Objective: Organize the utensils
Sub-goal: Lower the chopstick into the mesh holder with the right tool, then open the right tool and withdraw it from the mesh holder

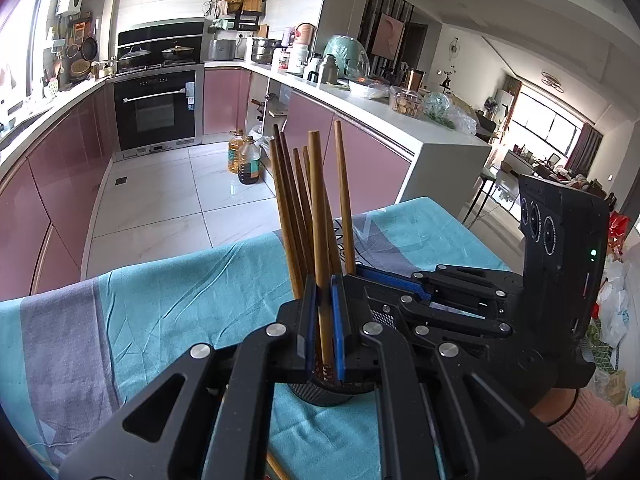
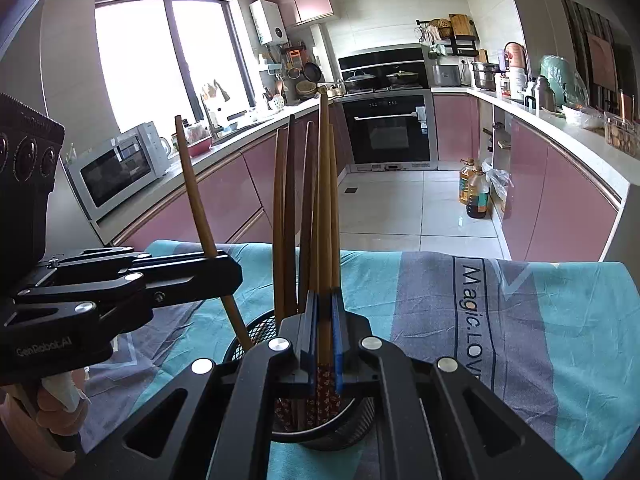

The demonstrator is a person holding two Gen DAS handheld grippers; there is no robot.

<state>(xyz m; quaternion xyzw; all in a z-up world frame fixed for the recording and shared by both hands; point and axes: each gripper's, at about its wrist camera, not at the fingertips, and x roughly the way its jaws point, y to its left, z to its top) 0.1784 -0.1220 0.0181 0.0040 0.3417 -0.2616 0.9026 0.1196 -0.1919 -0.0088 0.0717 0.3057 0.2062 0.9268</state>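
the left tool point(image 1: 323, 312) pinches one long brown wooden chopstick point(image 1: 319, 216) between its blue pads, its lower end inside the round black mesh holder point(image 2: 256, 336). the right tool point(image 2: 325, 320) is pressed together on another brown chopstick point(image 2: 325, 208) standing in the same holder with several more. the holder stands on the teal and grey cloth-covered surface point(image 2: 440, 320).

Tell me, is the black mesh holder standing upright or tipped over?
Upright. The black mesh holder stands on its base on the tablecloth, with the chopsticks in it pointing upward.
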